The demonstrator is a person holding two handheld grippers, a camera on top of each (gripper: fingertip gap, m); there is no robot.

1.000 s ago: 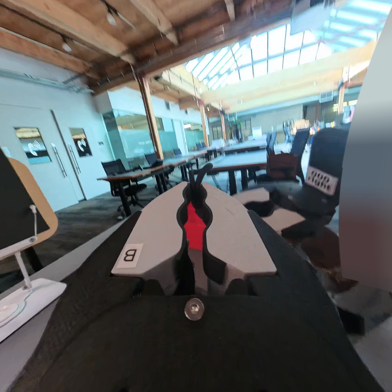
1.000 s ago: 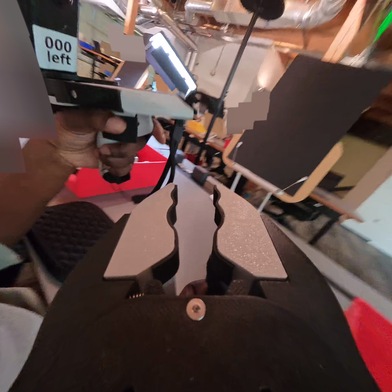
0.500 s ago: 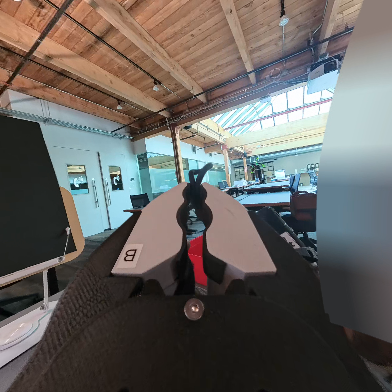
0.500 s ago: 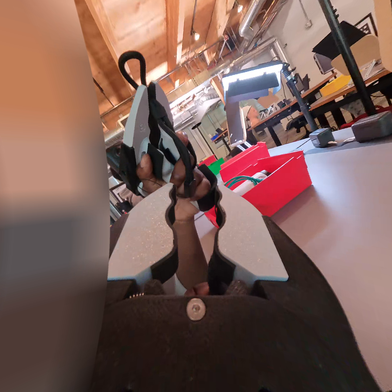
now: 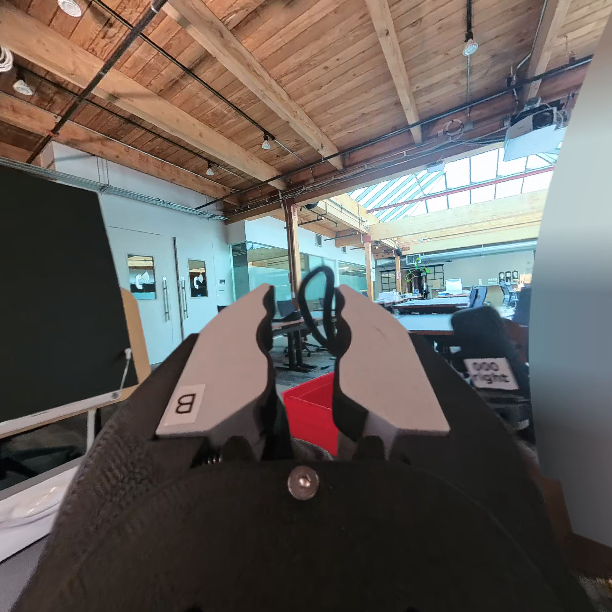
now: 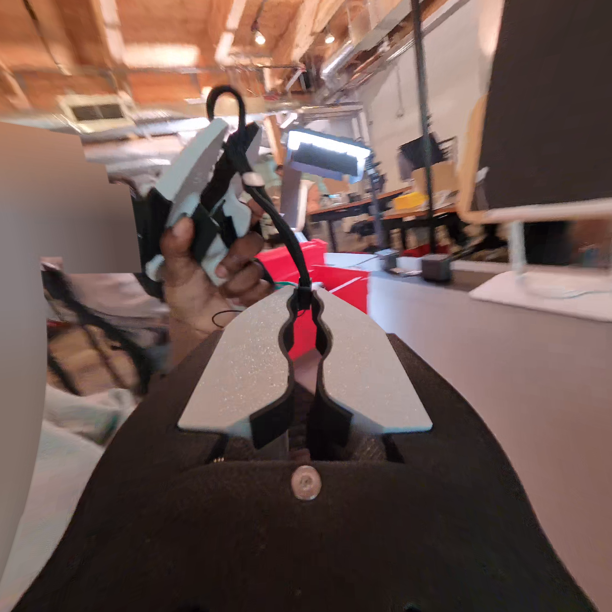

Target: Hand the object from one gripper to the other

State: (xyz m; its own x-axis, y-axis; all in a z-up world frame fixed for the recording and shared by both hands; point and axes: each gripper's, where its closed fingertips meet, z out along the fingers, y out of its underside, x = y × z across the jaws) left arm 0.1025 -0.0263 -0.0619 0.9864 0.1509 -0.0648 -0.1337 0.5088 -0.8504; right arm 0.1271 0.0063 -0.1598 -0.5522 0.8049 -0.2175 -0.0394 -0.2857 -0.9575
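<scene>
While the right gripper (image 6: 304,299) pinches the black cord's (image 6: 284,231) lower end at its tips, the left gripper (image 5: 304,293) looks spread open, cord loop (image 5: 316,304) resting against one finger, probably loose, above a red bin (image 6: 344,284).

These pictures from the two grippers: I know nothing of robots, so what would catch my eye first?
A black cord strung between two grey-fingered tools: the right gripper pinches its lower end, and its looped top pokes between the parted fingers of the left gripper, held by a hand. Behind sits a red bin on the grey table.
</scene>
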